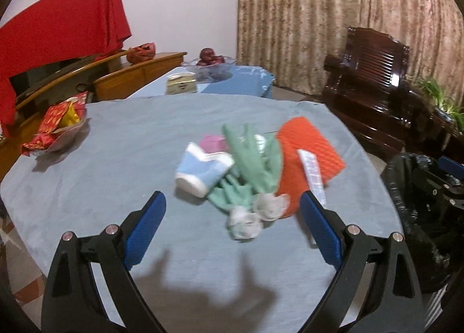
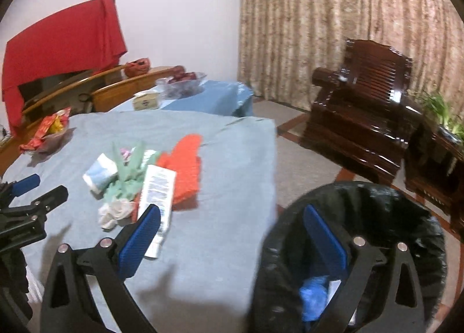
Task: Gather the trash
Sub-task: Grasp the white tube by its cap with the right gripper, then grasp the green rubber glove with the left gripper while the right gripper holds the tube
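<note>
We see the trash pile (image 1: 246, 170) on the tabletop (image 1: 116, 159), straight ahead of our left hand-held gripper (image 1: 232, 228), wide and empty. The white tube (image 2: 156, 199) lies lengthwise just ahead of the right hand-held gripper (image 2: 232, 234), also wide, beside the bin (image 2: 362, 246).

**Blurred, buried and cut off**

Motion blur makes the white tube's (image 2: 156, 202) print unreadable. A pink item (image 1: 214, 143) at 12 o'clock of the pile lies mostly under the green cloth (image 1: 255, 162). The bin's (image 2: 420, 217) near rim runs off the frame at 6 o'clock.
</note>
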{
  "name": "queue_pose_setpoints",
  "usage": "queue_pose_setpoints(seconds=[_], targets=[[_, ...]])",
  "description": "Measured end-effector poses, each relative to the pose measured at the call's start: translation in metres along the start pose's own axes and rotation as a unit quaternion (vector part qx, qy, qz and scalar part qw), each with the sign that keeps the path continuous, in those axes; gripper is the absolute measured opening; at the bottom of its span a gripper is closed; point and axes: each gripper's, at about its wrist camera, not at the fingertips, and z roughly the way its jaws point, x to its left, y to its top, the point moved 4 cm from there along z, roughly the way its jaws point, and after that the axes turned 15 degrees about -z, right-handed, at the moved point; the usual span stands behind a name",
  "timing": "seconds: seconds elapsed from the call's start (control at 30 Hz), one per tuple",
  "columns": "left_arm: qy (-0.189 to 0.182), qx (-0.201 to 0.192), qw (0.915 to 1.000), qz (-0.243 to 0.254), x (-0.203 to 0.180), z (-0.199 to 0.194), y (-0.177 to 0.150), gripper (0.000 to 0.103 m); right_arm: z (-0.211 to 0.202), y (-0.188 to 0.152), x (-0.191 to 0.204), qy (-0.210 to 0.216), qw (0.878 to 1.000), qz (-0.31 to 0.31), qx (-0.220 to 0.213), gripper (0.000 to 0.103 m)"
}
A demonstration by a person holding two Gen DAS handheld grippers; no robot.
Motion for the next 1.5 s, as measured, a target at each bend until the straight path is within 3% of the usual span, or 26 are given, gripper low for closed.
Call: queue_pose_setpoints(seconds=[0.4,0.53,0.83,1.0,1.07,1.17,1.43,1.5], targets=[[0.021,0.016,0.9996,-0.011,0.030,0.024,-0.006,0.091,0.061,-0.017,0.058,0.060,0.997,-0.011,0.053,0.073],[0.026,0.022,0.9993,-0.012,0.036,0.030,-0.009,0.091,0.077,-0.026,0.071,0.082,0.994,-0.013,0.075,0.060],[0.030,0.034,0.9988,-0.018,0.042,0.044,-0.013,0.091,0.095,-0.032,0.091,0.107,0.989,-0.025,0.097,0.056],[0.026,0.037,0.9988,-0.016,0.040,0.048,-0.015,0.091,0.108,-0.039,0.092,0.127,0.985,-0.004,0.116,0.052],[0.024,0.039,0.9988,-0.015,0.038,0.049,-0.016,0.091,0.108,-0.038,0.095,0.137,0.984,-0.006,0.114,0.040],[0.019,0.043,0.9988,-0.011,0.033,0.052,-0.018,0.091,0.105,-0.037,0.099,0.147,0.983,-0.016,0.112,0.034],[0.003,0.051,0.9987,-0.006,0.016,0.059,-0.022,0.090,0.087,-0.035,0.076,0.128,0.987,-0.005,0.099,0.033],[0.000,0.052,0.9986,-0.005,0.011,0.061,-0.022,0.086,0.083,-0.030,0.068,0.124,0.988,0.000,0.091,0.033]])
